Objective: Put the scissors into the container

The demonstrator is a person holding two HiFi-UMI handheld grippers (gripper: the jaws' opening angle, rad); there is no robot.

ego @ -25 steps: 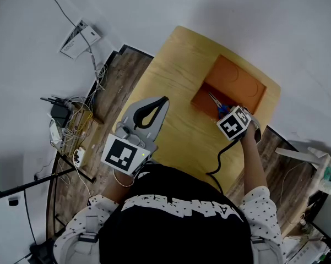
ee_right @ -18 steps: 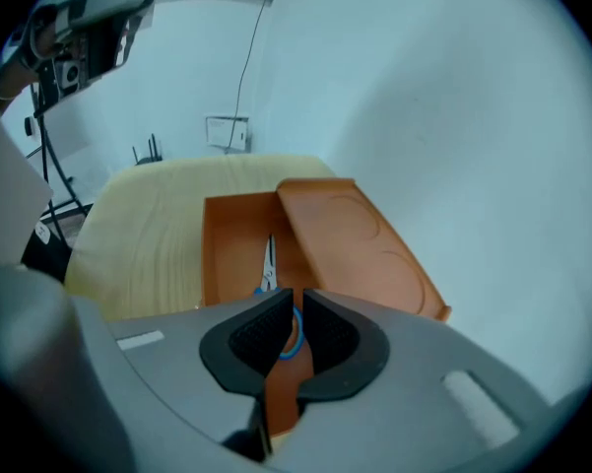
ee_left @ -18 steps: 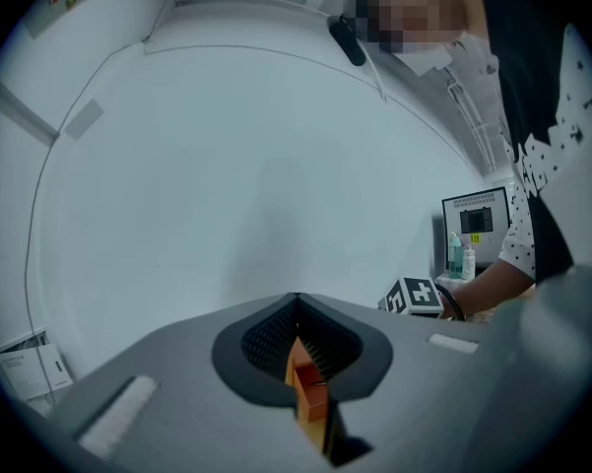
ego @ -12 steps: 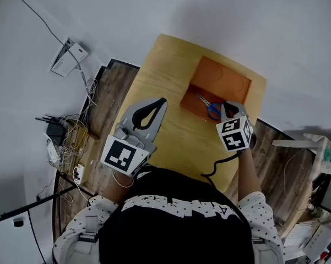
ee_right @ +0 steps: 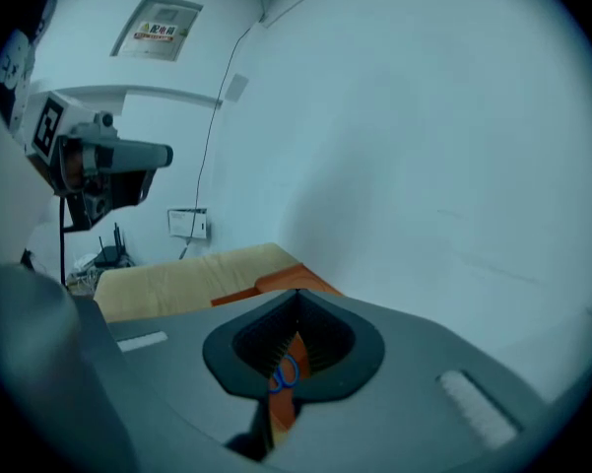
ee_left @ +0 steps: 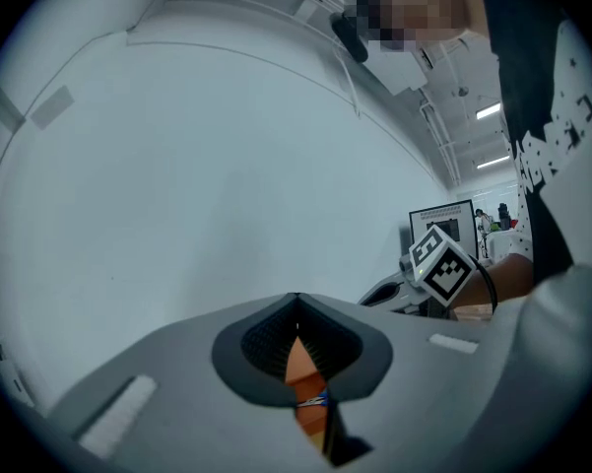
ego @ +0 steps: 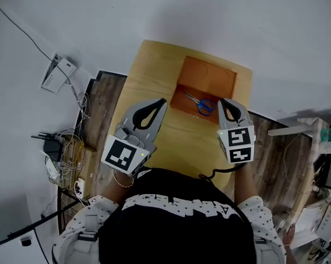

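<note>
A small pair of scissors [ego: 199, 103], with blue looped handles and thin silvery blades, is seen lying flat inside the orange container [ego: 209, 75] on the table [ego: 154, 76]. It is placed just beside the tip of the right tongs [ego: 223, 101] and beyond the left tongs [ego: 163, 101]. Its long axis is set slantwise, the blades pointed away from the right tongs and the handles nearest them. Both tongs are pressed together, and nothing is gripped.

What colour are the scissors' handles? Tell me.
Blue. The scissors show best in the head view.
</note>
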